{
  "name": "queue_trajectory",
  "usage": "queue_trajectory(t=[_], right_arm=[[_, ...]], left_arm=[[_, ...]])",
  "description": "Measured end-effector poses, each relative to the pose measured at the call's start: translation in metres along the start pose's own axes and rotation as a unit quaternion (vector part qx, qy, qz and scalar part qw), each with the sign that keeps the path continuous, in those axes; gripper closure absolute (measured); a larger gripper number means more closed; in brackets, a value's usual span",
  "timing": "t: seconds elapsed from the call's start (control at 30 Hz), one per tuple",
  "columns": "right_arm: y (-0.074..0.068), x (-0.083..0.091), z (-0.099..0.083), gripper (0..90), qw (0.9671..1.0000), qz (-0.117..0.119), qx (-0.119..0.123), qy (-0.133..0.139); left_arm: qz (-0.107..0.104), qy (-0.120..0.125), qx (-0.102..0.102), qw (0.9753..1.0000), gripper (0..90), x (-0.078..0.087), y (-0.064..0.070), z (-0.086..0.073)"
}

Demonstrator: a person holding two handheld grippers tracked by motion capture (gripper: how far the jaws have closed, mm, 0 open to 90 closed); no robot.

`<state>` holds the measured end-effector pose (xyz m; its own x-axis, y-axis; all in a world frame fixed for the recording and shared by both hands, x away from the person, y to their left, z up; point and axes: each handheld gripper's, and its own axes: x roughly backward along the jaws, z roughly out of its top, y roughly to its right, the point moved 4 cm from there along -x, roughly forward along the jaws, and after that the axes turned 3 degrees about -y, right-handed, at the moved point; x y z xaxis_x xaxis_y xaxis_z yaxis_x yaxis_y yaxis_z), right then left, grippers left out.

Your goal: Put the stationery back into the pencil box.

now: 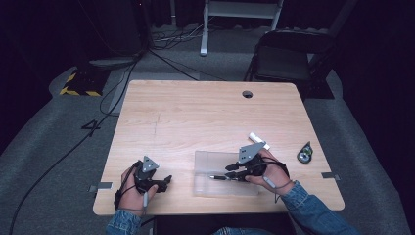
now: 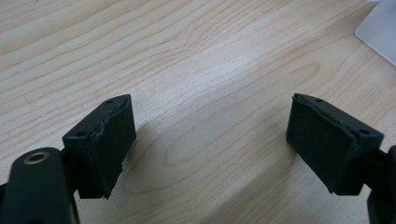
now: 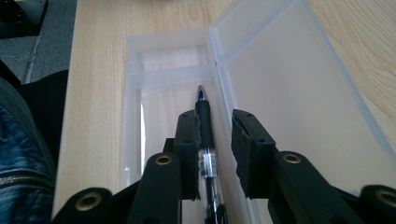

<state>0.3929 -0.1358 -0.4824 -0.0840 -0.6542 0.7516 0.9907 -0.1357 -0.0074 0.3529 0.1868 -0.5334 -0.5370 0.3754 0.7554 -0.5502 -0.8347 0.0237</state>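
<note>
A black pen (image 3: 204,116) lies lengthwise in the base of an open clear plastic case (image 3: 289,93), tip pointing away. My right gripper (image 3: 214,119) straddles it, open: the left pad touches the pen, and a gap shows between the pen and the right pad. In the high view this gripper (image 1: 229,171) is over the case (image 1: 215,164) near the table's front edge, with the pen (image 1: 218,177) sticking out to the left. My left gripper (image 2: 210,126) is open over bare wood, nothing between its pads. It sits at the front left (image 1: 168,180).
A white stick-like object (image 1: 259,138) lies just behind the right hand. A small black and green item (image 1: 306,154) sits near the right edge. The table (image 1: 195,112) has a cable hole (image 1: 247,94) at the back. A folding chair (image 1: 286,58) stands behind it.
</note>
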Motion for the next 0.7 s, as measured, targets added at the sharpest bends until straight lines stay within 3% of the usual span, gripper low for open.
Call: queue_trajectory(t=[0.17, 0.2, 0.47, 0.7], right_arm=[[-0.004, 0.01, -0.002, 72.0, 0.9994, 0.011, -0.022, -0.023], [-0.008, 0.01, -0.005, 73.3, 0.9987, 0.014, -0.027, -0.041], [-0.019, -0.002, -0.013, 75.2, 0.9941, 0.026, -0.015, -0.104], [-0.016, -0.008, -0.02, 72.1, 0.9904, 0.024, -0.027, -0.133]], left_arm=[[0.001, -0.001, -0.001, 1.0, 16.0, 0.0, 0.0, 0.001], [0.0, 0.0, 0.001, 1.0, 16.0, -0.001, 0.0, 0.001], [0.001, 0.0, -0.002, 1.0, 16.0, -0.001, 0.0, 0.001], [0.001, 0.0, -0.002, 1.0, 16.0, -0.001, 0.0, 0.001]])
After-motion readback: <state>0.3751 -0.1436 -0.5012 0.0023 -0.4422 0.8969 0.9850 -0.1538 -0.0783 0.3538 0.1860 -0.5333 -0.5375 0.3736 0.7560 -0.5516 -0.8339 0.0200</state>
